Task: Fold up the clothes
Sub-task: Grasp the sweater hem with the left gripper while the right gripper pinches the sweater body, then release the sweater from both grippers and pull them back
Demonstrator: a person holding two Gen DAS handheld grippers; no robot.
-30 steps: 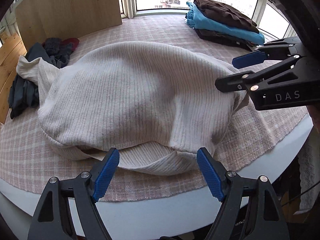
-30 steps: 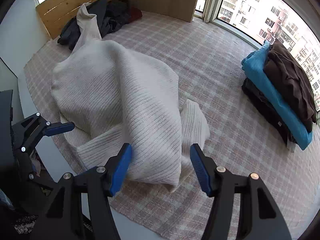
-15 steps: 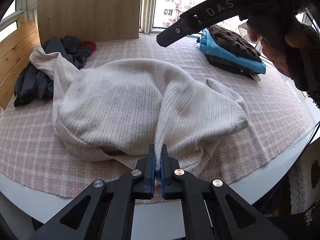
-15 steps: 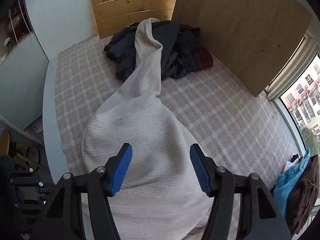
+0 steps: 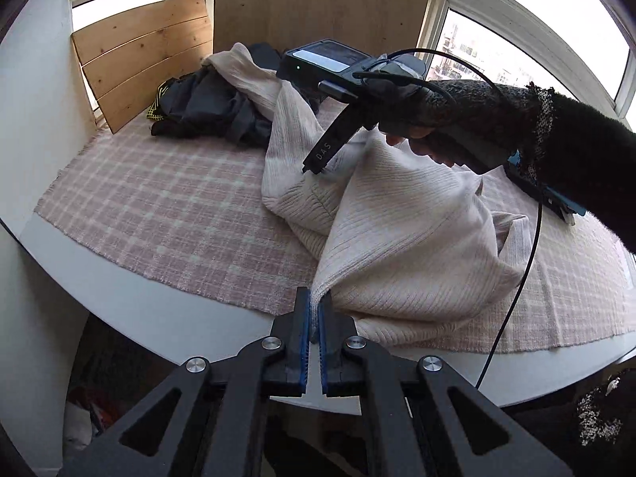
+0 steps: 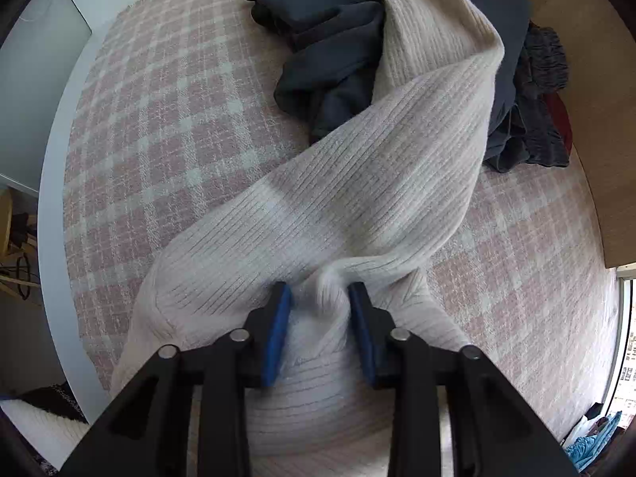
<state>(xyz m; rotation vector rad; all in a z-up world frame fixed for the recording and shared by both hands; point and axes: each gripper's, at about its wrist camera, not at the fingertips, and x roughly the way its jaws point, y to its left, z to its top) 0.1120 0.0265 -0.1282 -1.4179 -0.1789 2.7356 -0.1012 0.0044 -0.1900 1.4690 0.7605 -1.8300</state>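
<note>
A cream ribbed sweater (image 5: 397, 238) lies bunched on the pink checked cloth (image 5: 167, 214) of the round table. My left gripper (image 5: 314, 310) is shut on the sweater's hem at the near table edge. My right gripper (image 6: 320, 302) presses down into the sweater (image 6: 357, 206) farther back, its blue pads part-closed around a raised fold of knit. In the left wrist view the right gripper (image 5: 318, 163) shows from the side, held by a gloved hand. One sleeve (image 6: 429, 20) trails over the dark clothes pile.
A pile of dark clothes (image 5: 210, 107) lies at the back by the wooden boards (image 5: 143, 63); it also shows in the right wrist view (image 6: 338, 39). A black cable (image 5: 520, 278) hangs from the right hand. The white table rim (image 5: 159, 310) runs close in front.
The left gripper has closed on the hem and pulled it toward the near edge. The right gripper has dropped onto the sweater's far part and narrowed around a fold.
</note>
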